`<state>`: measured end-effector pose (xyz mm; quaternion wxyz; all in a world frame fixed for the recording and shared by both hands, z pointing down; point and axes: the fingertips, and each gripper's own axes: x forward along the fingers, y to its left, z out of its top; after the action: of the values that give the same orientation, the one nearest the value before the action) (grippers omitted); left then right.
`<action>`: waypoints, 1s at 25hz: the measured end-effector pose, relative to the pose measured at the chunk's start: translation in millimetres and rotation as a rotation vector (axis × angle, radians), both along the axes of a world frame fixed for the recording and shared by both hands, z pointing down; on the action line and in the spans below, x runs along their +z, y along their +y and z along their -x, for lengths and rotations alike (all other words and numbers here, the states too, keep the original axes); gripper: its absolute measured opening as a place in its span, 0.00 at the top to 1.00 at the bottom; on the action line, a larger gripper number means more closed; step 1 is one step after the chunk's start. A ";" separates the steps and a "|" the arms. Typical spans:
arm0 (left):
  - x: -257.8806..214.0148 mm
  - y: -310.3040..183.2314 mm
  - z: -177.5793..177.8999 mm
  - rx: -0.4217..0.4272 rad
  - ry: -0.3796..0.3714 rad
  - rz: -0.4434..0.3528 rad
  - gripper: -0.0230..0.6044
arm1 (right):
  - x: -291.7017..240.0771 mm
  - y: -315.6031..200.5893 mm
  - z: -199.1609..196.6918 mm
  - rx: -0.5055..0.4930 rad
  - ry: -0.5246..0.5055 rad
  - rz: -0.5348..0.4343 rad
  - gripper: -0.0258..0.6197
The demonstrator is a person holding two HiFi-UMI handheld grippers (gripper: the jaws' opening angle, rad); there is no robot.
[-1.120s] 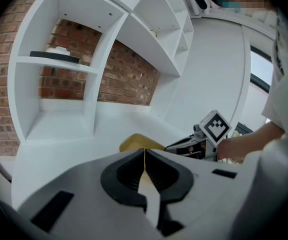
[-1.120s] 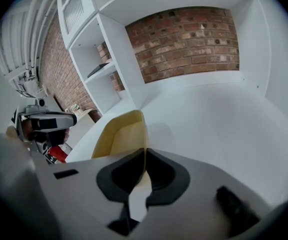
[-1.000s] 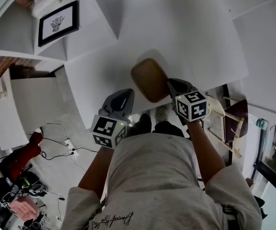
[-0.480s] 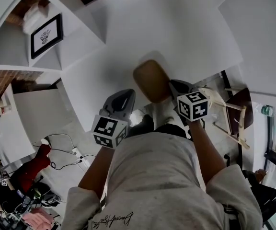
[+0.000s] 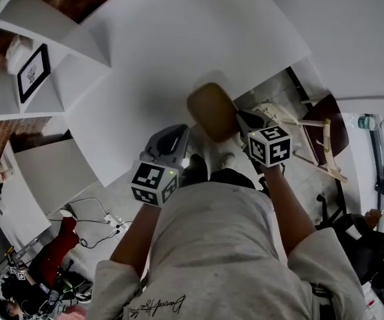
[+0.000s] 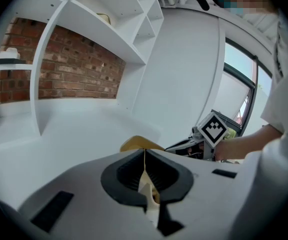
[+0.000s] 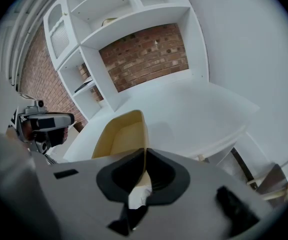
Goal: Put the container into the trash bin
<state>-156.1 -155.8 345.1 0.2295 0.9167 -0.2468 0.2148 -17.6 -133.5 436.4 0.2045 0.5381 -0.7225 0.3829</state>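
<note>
Head view gives us a tan container [image 5: 212, 111] held up over the near edge of the white worktop [image 5: 179, 39], between the 2 grippers. We see the right gripper [image 7: 145, 159] clamped narrow on the container's right wall. The left gripper [image 6: 144, 156] is pinched nearly closed too, and we make out a thin tan edge of the container between its jaws.
</note>
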 end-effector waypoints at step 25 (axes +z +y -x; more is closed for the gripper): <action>-2.0 136.5 -124.2 0.244 0.012 -0.001 0.94 | -2.6 199.6 -149.9 0.359 0.011 0.014 0.90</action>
<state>-31.9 -19.3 343.1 0.2028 0.9413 -0.1320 0.2354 132.2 66.0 433.7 0.1405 0.6591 -0.6111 0.4152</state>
